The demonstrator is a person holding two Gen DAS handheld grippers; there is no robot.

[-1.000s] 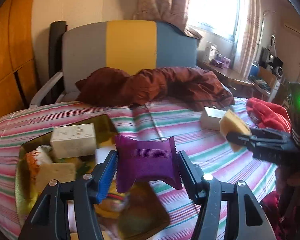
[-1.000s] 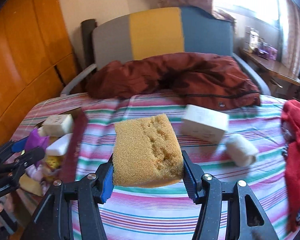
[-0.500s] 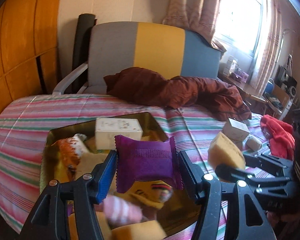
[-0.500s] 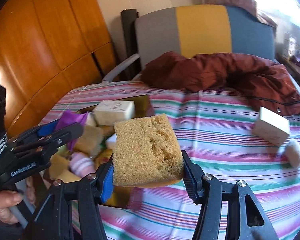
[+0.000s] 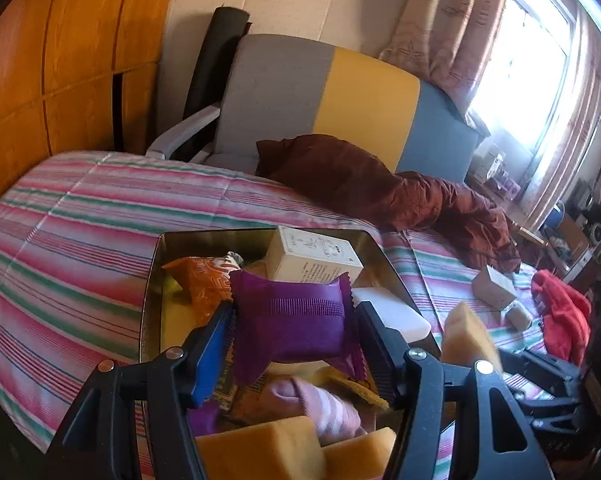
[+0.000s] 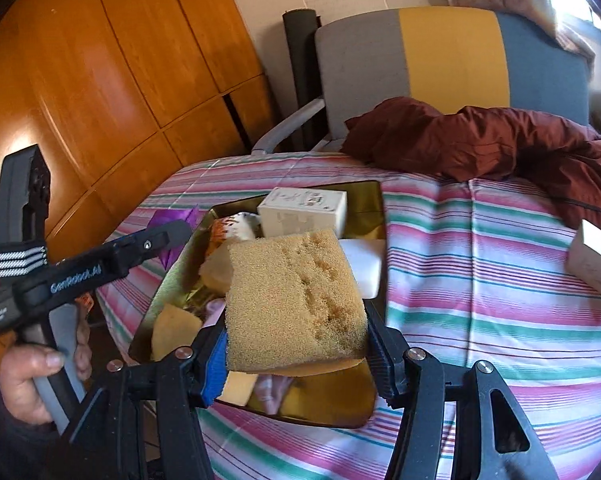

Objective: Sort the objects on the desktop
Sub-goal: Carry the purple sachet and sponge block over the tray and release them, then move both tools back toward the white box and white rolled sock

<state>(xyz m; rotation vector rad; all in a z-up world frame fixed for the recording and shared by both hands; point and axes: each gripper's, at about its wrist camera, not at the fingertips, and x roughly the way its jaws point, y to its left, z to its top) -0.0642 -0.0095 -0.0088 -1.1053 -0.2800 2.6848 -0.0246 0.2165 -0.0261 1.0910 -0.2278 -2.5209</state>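
My left gripper (image 5: pixel 294 322) is shut on a purple snack packet (image 5: pixel 296 320) and holds it above the gold metal tray (image 5: pixel 150 300). My right gripper (image 6: pixel 296 338) is shut on a yellow sponge (image 6: pixel 296 300) over the tray's near right part (image 6: pixel 374 200). The sponge also shows in the left wrist view (image 5: pixel 466 336), right of the tray. The tray holds a white box (image 5: pixel 314 258), an orange packet (image 5: pixel 204 280), a white block (image 5: pixel 392 312), a pink striped roll (image 5: pixel 312 404) and sponge pieces (image 5: pixel 264 448).
The tray lies on a striped bedspread (image 5: pixel 68 236). A white box (image 5: pixel 494 288) and a small pale roll (image 5: pixel 518 316) lie to the right. A brown jacket (image 5: pixel 380 188) and a chair (image 5: pixel 320 92) are behind. Red cloth (image 5: pixel 560 312) lies far right.
Both grippers have moved left, toward and over the tray, each still holding its object. The tray now fills the centre of both views.
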